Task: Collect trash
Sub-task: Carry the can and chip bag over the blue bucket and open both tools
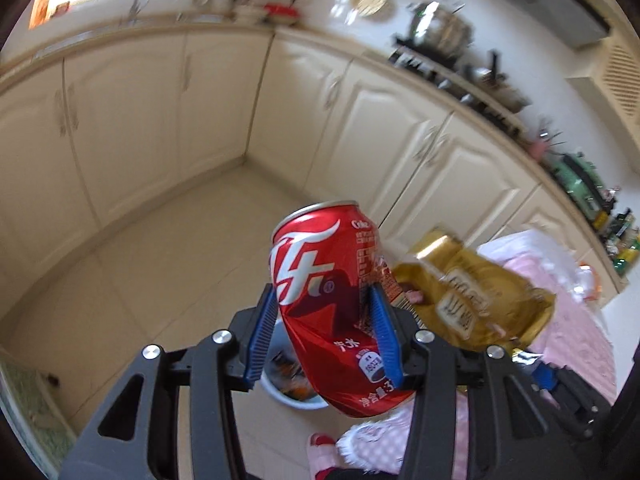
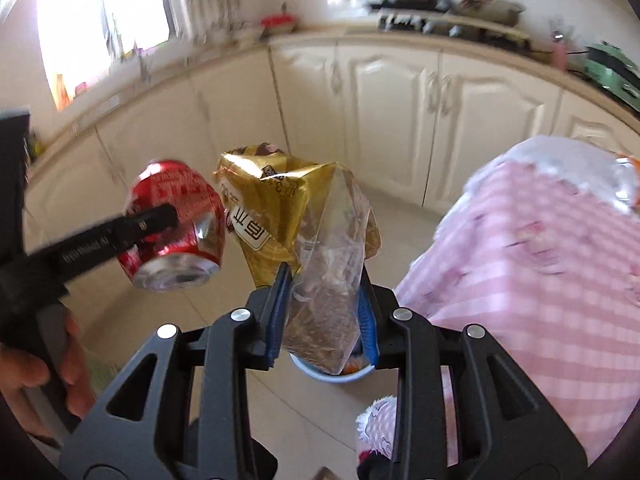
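Note:
My left gripper point(image 1: 322, 320) is shut on a dented red cola can point(image 1: 332, 300), its blue pads pressing both sides. The same can point(image 2: 176, 220) shows at the left of the right wrist view, clamped by the left gripper's black finger. My right gripper point(image 2: 324, 304) is shut on a crumpled gold snack bag with a clear panel point(image 2: 316, 248); that bag point(image 1: 472, 296) hangs just right of the can in the left wrist view. Below both, on the floor, stands a pale blue bin point(image 1: 288, 400) with trash inside, its rim point(image 2: 320, 376) partly hidden behind the bag.
Cream cabinet doors point(image 1: 160, 120) line the corner ahead, with a cluttered counter point(image 1: 460, 76) above. The floor is beige tile point(image 1: 140, 280). A person's pink checked garment point(image 2: 540, 260) fills the right side; a hand point(image 2: 24, 372) grips the left handle, and a pink slipper point(image 1: 322, 452) is below.

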A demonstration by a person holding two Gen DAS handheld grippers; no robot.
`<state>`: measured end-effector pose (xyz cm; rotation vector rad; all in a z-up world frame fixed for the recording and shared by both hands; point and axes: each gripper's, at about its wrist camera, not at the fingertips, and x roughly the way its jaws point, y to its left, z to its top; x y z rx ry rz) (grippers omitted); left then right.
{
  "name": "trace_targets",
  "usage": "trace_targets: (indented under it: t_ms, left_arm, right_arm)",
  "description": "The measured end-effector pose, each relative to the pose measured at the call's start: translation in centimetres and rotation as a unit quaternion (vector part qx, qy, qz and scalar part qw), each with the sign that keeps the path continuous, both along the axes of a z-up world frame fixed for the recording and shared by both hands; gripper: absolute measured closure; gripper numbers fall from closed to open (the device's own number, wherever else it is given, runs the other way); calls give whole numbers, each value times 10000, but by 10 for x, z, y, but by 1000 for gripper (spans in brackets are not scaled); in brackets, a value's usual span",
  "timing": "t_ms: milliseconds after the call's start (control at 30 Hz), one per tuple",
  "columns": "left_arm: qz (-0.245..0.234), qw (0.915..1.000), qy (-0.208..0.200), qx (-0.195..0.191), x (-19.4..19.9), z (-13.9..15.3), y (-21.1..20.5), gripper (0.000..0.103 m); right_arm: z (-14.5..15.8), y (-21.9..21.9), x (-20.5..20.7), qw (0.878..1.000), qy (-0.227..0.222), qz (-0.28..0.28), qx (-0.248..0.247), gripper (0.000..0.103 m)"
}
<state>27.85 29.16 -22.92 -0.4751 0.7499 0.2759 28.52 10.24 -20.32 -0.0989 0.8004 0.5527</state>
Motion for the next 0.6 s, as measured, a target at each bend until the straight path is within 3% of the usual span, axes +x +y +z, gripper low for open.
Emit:
trace_targets:
  t_ms: [167,433,600]
  left_arm:
    - [68,9977,579,-337,18,-55,23,58]
    - [-190,9857,1488,-774,63,-155,22,58]
    - [-364,9773,1879,-906,94,-195,11,58]
  right_arm:
    - [-73,42,26,9960,564,207,-659,72]
    - [-168,47,87,9827,1252,-88,-1360,72]
    - [-203,48,118,9770,1522,-297,-1466,58]
